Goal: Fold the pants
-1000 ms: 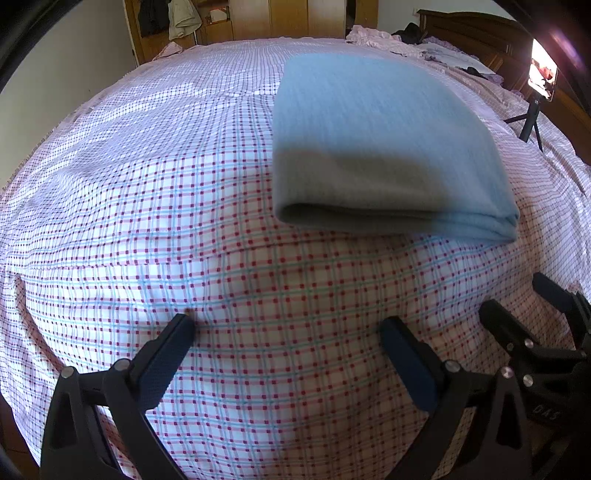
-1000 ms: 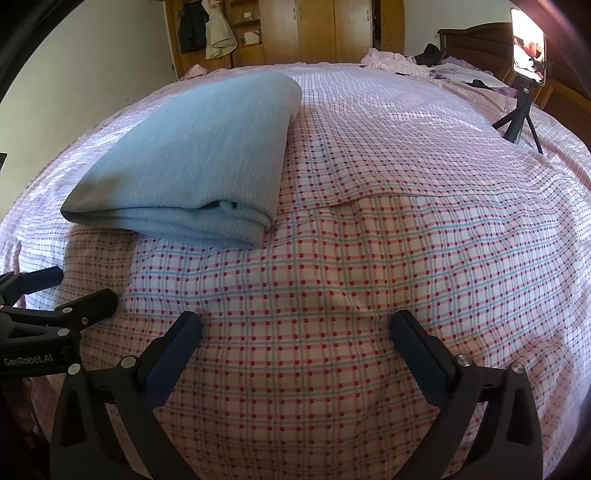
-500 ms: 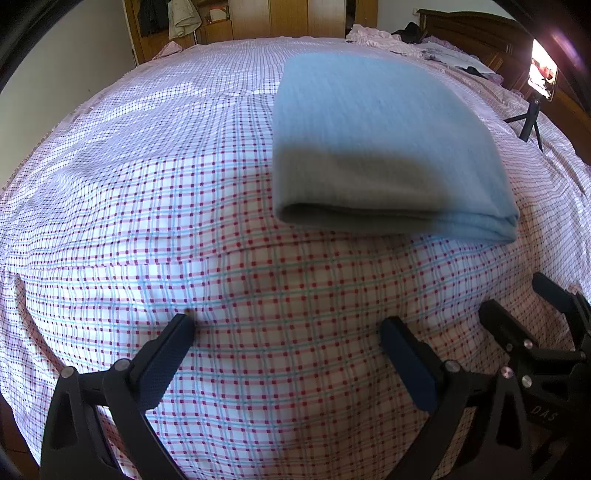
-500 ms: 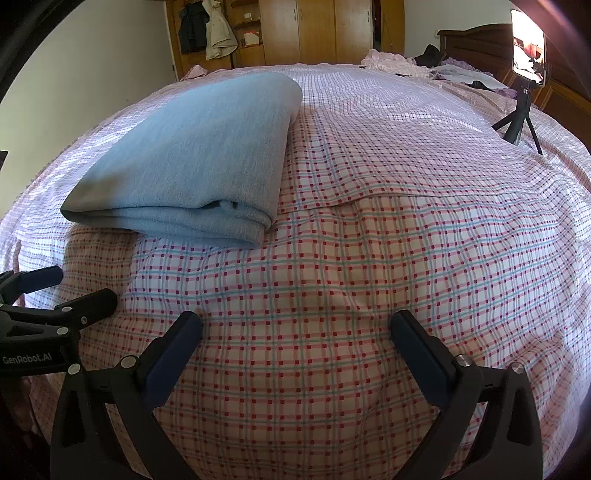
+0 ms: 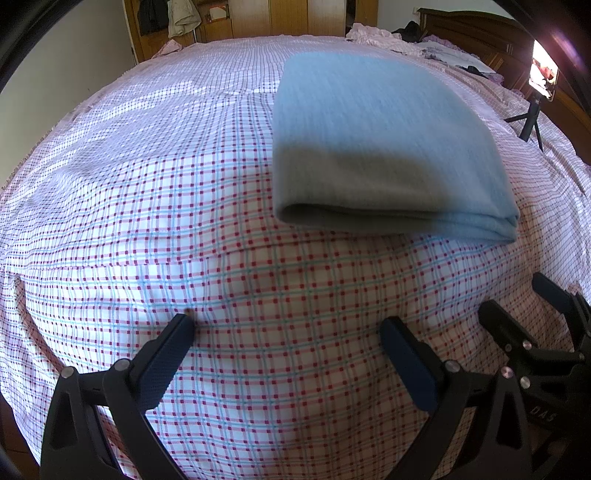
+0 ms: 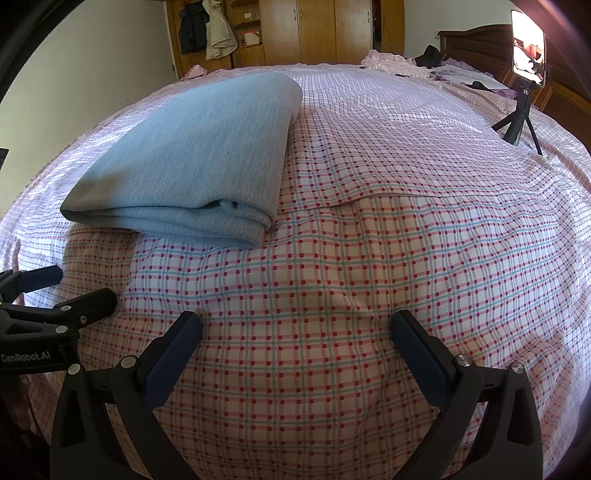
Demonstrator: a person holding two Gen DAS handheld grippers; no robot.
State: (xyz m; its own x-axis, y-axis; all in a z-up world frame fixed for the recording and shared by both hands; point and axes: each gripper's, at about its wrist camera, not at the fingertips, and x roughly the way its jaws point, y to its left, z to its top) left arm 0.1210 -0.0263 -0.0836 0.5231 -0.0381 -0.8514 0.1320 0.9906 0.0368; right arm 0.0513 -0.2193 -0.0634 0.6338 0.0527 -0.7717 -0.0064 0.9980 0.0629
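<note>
Checked pink-and-red bedsheet [image 6: 332,277] fills the foreground, where the left gripper [image 5: 286,328] and right gripper [image 6: 295,321] hover side by side, jaws apart and empty. Beyond them lie the light blue folded pants [image 6: 199,158], apparently finished; only withdrawal seems left. Wooden wardrobes [image 6: 314,29] stand behind.

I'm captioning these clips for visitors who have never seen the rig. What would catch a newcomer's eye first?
First, the folded light-blue pants, a neat stack lying on the pink checked bedsheet. Next, both pairs of tongs, left and right, open and empty over the sheet in front of the stack. Far right, a lit phone on a small tripod.
</note>
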